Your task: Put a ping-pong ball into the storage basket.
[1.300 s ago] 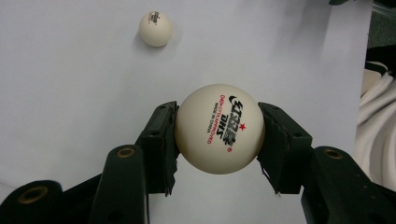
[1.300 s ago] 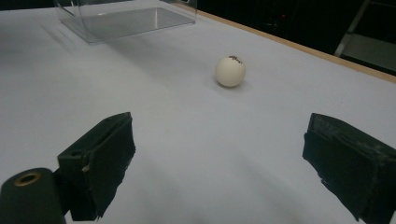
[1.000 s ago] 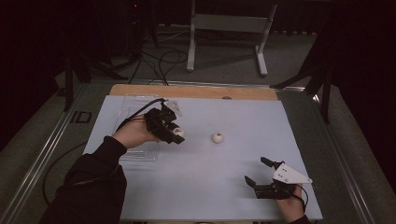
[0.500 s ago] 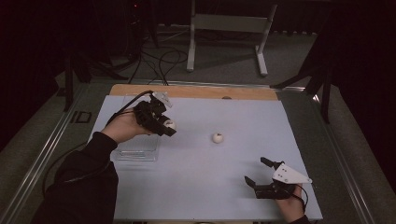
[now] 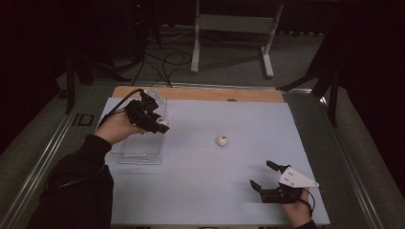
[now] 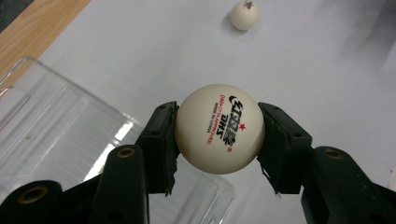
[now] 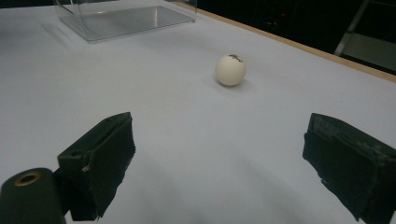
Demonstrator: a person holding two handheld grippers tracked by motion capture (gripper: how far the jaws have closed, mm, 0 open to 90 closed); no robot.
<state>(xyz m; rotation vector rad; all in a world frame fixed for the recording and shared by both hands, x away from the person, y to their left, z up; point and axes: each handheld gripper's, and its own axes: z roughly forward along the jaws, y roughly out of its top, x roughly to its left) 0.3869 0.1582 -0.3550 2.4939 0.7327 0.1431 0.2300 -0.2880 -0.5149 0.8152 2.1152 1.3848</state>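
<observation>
Left gripper view: left hand-held gripper squeezing white ball just beside clear box, maybe above its edge. Next: over box, let go.

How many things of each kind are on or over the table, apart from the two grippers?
White balls: 2, one held in the left gripper as the held ball, one loose ball on the table.
Clear plastic boxes: 1, the clear box.
Total: 3.
</observation>
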